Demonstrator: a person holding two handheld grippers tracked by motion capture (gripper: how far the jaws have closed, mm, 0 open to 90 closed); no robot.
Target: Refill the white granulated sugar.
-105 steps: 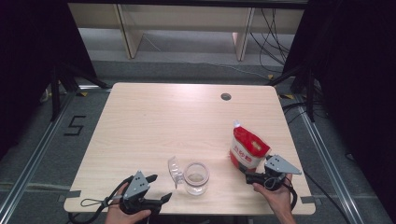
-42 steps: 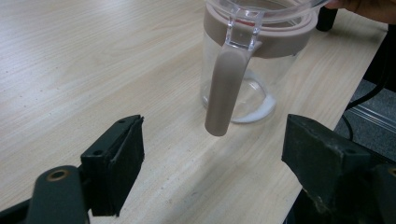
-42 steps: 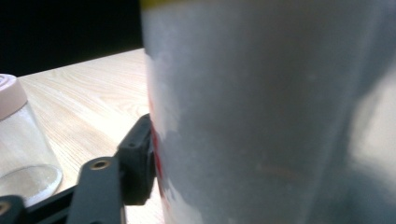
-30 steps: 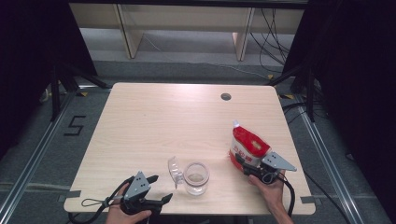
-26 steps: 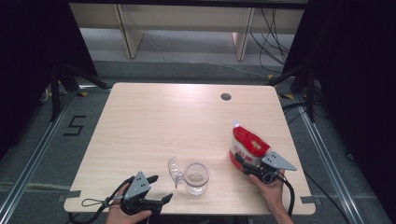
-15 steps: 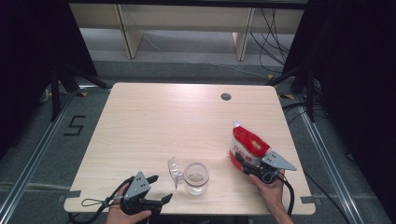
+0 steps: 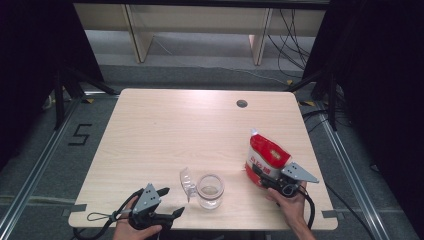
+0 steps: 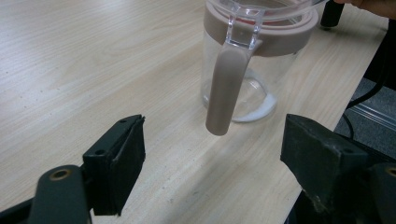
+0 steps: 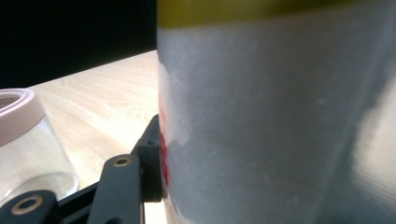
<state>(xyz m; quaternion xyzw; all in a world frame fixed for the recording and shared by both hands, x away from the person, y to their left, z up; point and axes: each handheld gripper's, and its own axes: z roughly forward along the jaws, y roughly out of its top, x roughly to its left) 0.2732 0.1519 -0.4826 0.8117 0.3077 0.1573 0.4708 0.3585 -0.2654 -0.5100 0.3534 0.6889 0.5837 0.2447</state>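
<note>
Right gripper (image 7: 262, 173) jaws, just closing, pressed around red-and-white plastic bag (image 7: 267, 157) on wooden worktop (image 7: 165, 130); left gripper (image 7: 169, 201) jaws gaping wide beside clear glass jar (image 7: 210, 190).

The high view is shot from above the near edge of the counter (image 7: 165, 125), tilted forward and down, so the whole top is taken in, with the floor and shelving seen behind it. The left gripper view is taken low and close, along two wide-apart black jaws, straight at the clear jar (image 8: 252, 60) and its handle, the far counter edge being caught top right. The right gripper view is pressed right up against the red-and-white bag (image 9: 275, 121), so most of it is blurred; the counter is seen beside the bag. The jar (image 9: 28, 135) is shared by all three views, and the bag (image 7: 267, 159) by the high and right ones.
</note>
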